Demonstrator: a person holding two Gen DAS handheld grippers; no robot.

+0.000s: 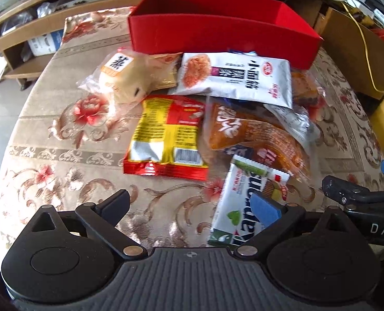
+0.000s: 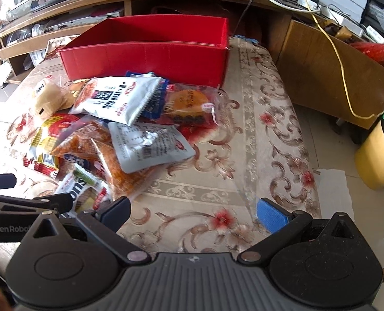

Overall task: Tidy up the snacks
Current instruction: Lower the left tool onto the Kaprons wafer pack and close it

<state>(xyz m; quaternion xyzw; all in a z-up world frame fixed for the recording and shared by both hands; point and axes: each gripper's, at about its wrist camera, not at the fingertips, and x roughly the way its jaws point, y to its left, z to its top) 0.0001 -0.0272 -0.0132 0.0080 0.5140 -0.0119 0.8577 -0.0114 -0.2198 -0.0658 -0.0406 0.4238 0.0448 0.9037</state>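
Heaped loosely mid-desk, just before the red box (image 1: pixel 218 36) at the far edge: snack packets (image 1: pixel 233 77), unsorted, apparently awaiting transfer. Nothing visible inside the box from here; probably the destination. Left gripper (image 1: pixel 192 207) spread wide, holding nothing, green-and-white wafer pack (image 1: pixel 238 207) under one finger. Right gripper (image 2: pixel 194 213) likewise released over bare floral cloth (image 2: pixel 192 194).

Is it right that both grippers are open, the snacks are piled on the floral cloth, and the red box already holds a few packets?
Not quite. In the right wrist view the red box shows no packets inside. Both grippers are open, and the snacks are piled on the floral cloth.
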